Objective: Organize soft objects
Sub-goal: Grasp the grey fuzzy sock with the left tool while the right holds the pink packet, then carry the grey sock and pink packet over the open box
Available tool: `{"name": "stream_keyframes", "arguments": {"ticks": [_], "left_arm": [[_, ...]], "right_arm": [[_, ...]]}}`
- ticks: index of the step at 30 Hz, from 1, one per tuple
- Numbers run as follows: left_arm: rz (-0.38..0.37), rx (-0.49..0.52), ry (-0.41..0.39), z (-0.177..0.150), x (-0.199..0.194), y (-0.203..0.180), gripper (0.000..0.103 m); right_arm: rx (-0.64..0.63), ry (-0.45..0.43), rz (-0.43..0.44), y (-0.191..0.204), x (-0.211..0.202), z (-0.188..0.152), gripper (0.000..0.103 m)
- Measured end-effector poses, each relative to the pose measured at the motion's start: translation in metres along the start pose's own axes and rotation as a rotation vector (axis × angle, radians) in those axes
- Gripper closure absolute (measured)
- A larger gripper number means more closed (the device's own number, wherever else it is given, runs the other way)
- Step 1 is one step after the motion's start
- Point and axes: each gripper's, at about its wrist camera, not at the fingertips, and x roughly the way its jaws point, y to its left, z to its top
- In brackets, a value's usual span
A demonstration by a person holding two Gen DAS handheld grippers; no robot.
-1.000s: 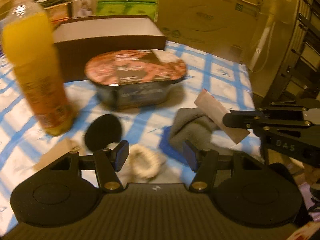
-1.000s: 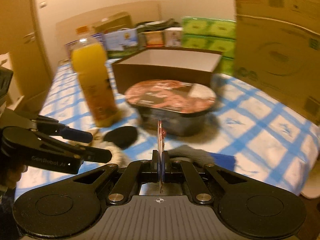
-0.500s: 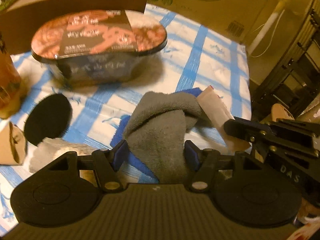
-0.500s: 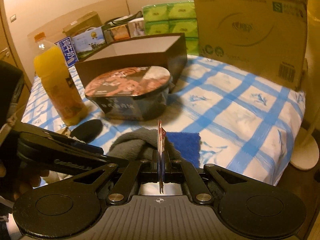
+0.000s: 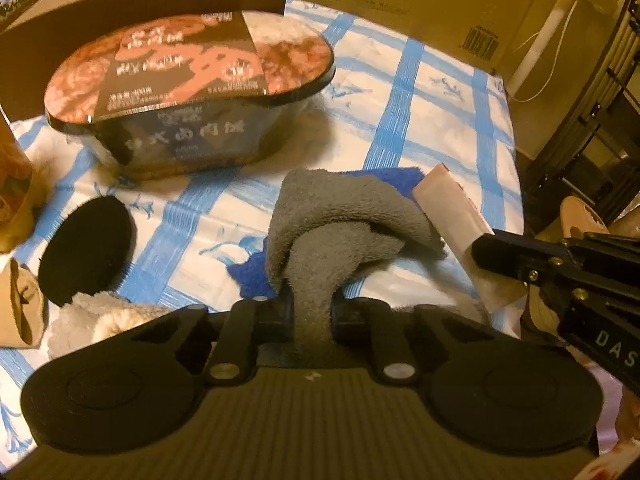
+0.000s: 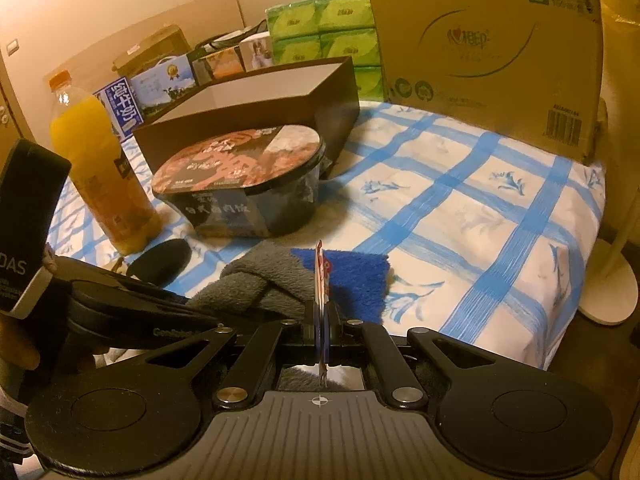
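Partly hidden: blue cloth under grey towel

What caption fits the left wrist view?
Left gripper pinches grey towel on checked cloth; right gripper holds a sachet.

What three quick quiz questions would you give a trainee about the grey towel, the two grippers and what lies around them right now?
1. True or false: the left gripper is pinching the grey towel.
2. What does the right gripper hold: A, a flat packet; B, the juice bottle; C, nothing?
3. Fill in: the blue cloth lies partly under the grey ____.

Key
1. True. Its jaws have just been closing, and a fold of towel is squeezed between them.
2. A. The packet stands edge-on between the shut jaws.
3. Towel.
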Motion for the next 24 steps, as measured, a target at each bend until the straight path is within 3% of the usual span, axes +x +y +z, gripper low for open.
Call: {"name": "stream_keyframes", "arguments": {"ticks": [5, 11, 24], "left_arm": [[-0.008, 0.002, -0.048, 0.004, -0.021, -0.002, 0.091], [-0.016, 0.026, -0.163, 0.016, -0.065, -0.003, 0.091], [0.084, -0.012, -0.342, 0.094, -0.129, 0.034, 0.091]], "right_arm": [[-0.001, -0.021, -0.001, 0.003, -0.008, 0.005, 0.101], [-0.009, -0.053, 0.014, 0.009, -0.018, 0.021, 0.101], [-0.069, -0.173, 0.083, 0.013, -0.012, 0.101, 0.101]]}}
